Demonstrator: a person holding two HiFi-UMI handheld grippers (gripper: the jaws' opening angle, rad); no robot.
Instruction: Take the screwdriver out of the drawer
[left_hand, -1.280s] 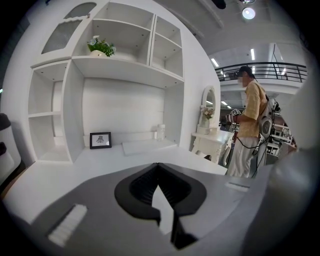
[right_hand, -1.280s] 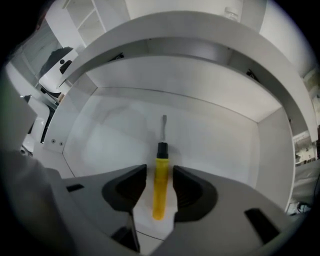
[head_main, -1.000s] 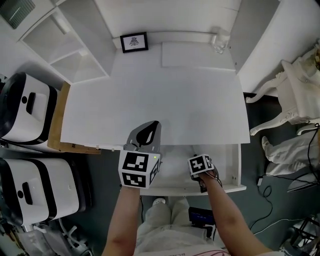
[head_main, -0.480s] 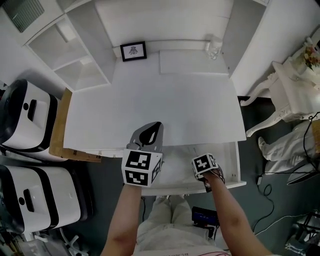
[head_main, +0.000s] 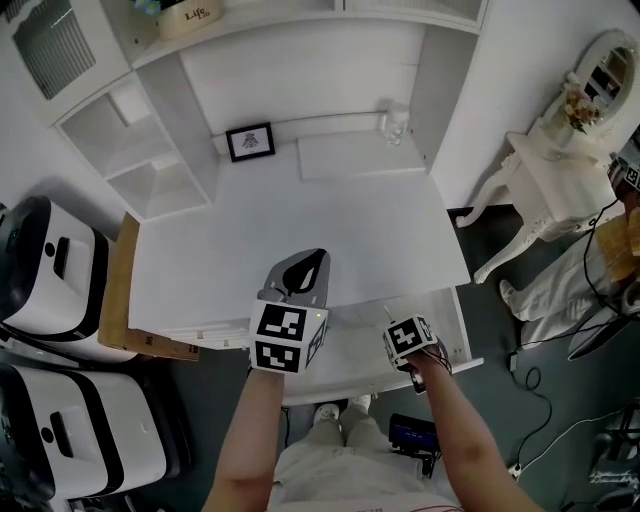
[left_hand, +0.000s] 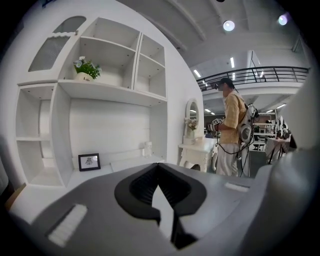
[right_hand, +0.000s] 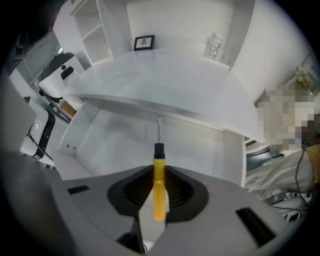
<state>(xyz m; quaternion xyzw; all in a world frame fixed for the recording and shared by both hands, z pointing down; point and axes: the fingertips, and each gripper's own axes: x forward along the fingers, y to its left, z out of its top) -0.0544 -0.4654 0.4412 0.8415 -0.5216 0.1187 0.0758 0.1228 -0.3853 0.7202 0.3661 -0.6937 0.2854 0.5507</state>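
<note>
The screwdriver (right_hand: 159, 186) has a yellow handle, a black collar and a thin metal shaft. My right gripper (right_hand: 159, 172) is shut on the handle, with the shaft pointing down over the open white drawer (right_hand: 112, 137). In the head view that gripper's marker cube (head_main: 407, 338) hangs above the drawer (head_main: 447, 325), hiding its jaws and the tool. My left gripper (head_main: 303, 272) is shut with nothing in it, over the front edge of the white desk (head_main: 300, 225). The left gripper view shows its pads (left_hand: 141, 186) meeting at the tips.
A framed picture (head_main: 249, 141) and a glass jar (head_main: 394, 123) stand at the back of the desk under white shelves (head_main: 130, 150). White machines (head_main: 50, 250) stand at the left, an ornate white side table (head_main: 540, 170) at the right. A person (left_hand: 231, 131) stands in the distance.
Both grippers have risen a little, the right one with the screwdriver still in it. The head view has tilted up and shows more of the shelves.
</note>
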